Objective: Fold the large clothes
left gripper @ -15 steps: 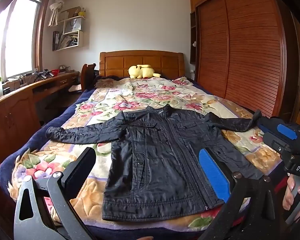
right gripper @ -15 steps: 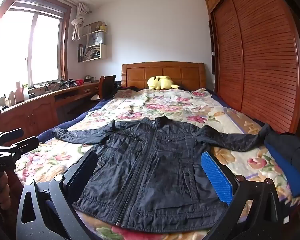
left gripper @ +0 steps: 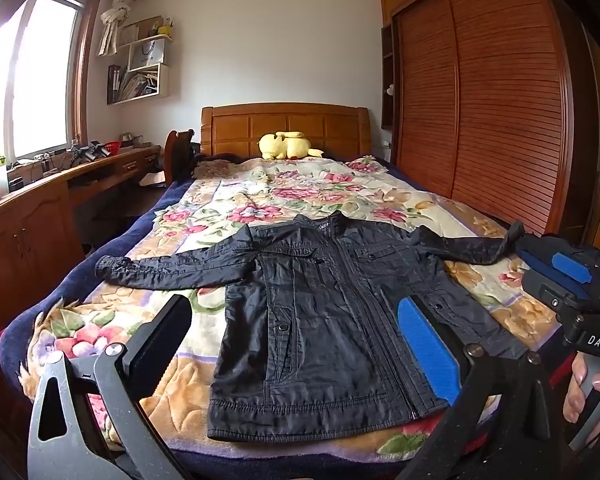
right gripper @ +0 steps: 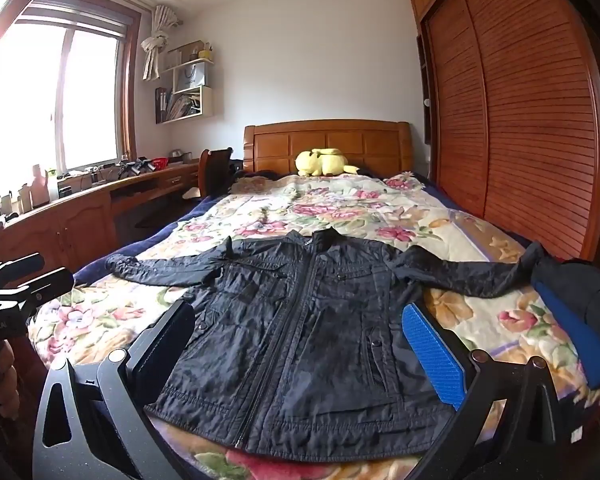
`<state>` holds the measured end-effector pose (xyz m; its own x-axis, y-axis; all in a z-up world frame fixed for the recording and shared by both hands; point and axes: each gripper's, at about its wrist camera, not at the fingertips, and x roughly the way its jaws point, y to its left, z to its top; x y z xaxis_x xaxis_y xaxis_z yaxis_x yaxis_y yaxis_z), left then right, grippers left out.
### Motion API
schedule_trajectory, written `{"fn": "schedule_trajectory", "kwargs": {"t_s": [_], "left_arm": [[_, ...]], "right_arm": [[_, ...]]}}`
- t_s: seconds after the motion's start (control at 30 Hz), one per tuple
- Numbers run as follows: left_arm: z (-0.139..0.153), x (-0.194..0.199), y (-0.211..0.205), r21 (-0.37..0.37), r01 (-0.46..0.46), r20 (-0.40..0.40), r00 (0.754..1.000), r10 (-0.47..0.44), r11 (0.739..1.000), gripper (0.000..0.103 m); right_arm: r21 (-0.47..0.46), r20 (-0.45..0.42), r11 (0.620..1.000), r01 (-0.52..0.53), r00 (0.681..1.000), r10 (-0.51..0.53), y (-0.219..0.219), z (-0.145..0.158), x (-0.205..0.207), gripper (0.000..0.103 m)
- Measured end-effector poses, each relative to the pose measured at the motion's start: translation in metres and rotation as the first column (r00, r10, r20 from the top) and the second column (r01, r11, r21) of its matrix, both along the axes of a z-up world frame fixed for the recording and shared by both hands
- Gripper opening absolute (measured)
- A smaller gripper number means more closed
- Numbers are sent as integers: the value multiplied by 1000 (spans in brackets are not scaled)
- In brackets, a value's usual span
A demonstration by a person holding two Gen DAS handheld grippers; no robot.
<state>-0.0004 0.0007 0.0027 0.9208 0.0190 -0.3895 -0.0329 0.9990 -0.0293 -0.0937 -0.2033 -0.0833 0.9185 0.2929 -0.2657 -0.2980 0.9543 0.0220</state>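
In the left wrist view, the left gripper [left gripper: 296,344] gapes wide and empty above the black jacket [left gripper: 324,320], spread flat on the near bed [left gripper: 60,292]; little has shifted since a moment ago. In the right wrist view, the right gripper [right gripper: 300,348] is equally wide, so folding hasn't begun.

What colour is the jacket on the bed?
Black; the jacket shows best in the right wrist view.
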Motion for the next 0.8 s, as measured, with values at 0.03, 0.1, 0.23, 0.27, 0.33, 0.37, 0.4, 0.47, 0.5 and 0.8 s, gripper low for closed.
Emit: {"fn": "schedule_trajectory", "kwargs": {"t_s": [0.03, 0.1, 0.23, 0.27, 0.33, 0.37, 0.4, 0.47, 0.5, 0.8], "left_arm": [[0, -1, 0, 1, 0, 1, 1000, 0, 1000, 103], [0, -1, 0, 1, 0, 2, 1000, 0, 1000, 103], [0, -1, -1, 3, -1, 2, 1000, 1, 1000, 103], [0, -2, -1, 4, -1, 3, 1000, 1, 1000, 103], [0, -2, -1, 5, -2, 3, 1000, 2, 1000, 103], [3, -4, 0, 5, -4, 3, 1000, 4, 1000, 103], [4, -5, 0, 5, -4, 2, 1000, 4, 1000, 103], [5, -6, -3, 7, -6, 1, 1000, 6, 1000, 103], [4, -6, -2, 7, -7, -1, 1000, 7, 1000, 103], [1, -6, -2, 6, -8, -4, 1000, 8, 1000, 103]], "right_arm": [[0, 0, 1000, 0, 1000, 0, 0, 0, 0, 103], [2, 0, 1000, -1, 1000, 1, 0, 0, 0, 103], [5, 2, 1000, -3, 1000, 3, 1, 0, -1, 103], [5, 3, 1000, -3, 1000, 3, 1, 0, -2, 103], [6, 3, 1000, -3, 1000, 3, 1, 0, -1, 103], [5, 3, 1000, -2, 1000, 2, 1, 0, -1, 103], [5, 3, 1000, -1, 1000, 1, 1, 0, -1, 103], [4, 3, 1000, -2, 1000, 2, 1, 0, -1, 103], [3, 3, 1000, -1, 1000, 1, 1, 0, -1, 103], [5, -4, 1000, 1, 1000, -1, -1, 0, 1, 103]]}}
